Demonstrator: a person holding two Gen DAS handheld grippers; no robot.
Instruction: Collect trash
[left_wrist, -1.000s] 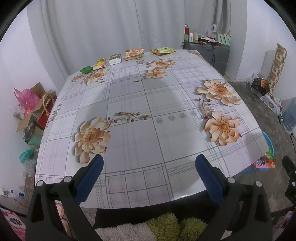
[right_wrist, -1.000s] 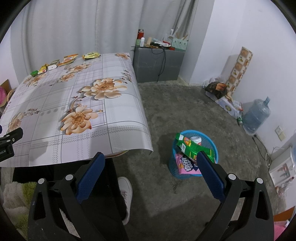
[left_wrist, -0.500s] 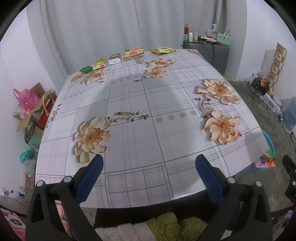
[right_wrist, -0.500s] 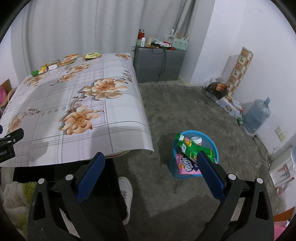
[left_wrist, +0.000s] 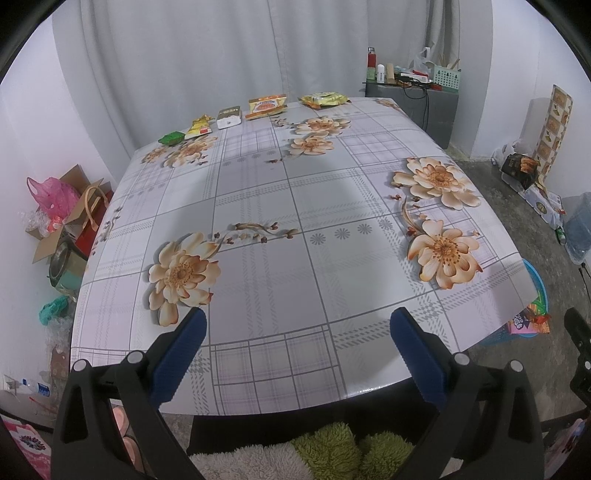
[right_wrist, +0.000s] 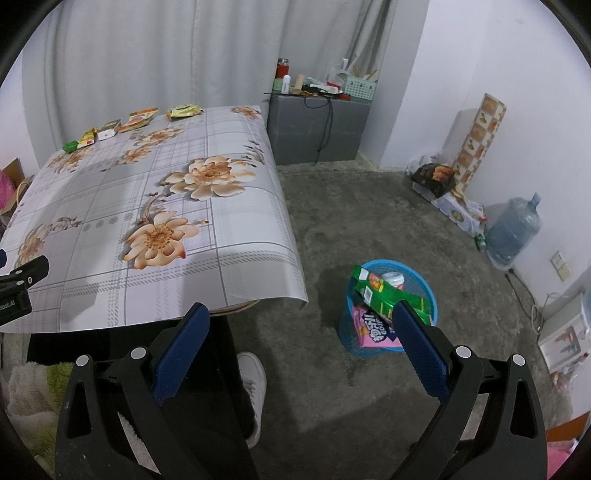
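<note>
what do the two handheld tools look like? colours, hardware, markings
Both match: left tool and right tool have black angular arms with triangular cut-outs, silver pivot bolts and ribbed blue fingers. In the right view, white lettering shows on the left tool's side. No cables visible.

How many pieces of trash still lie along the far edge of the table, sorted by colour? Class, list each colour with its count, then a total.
Green packet: 1
Yellow packets: 2, one small, one large
White box: 1
Orange packet: 1
Total: 5
</note>
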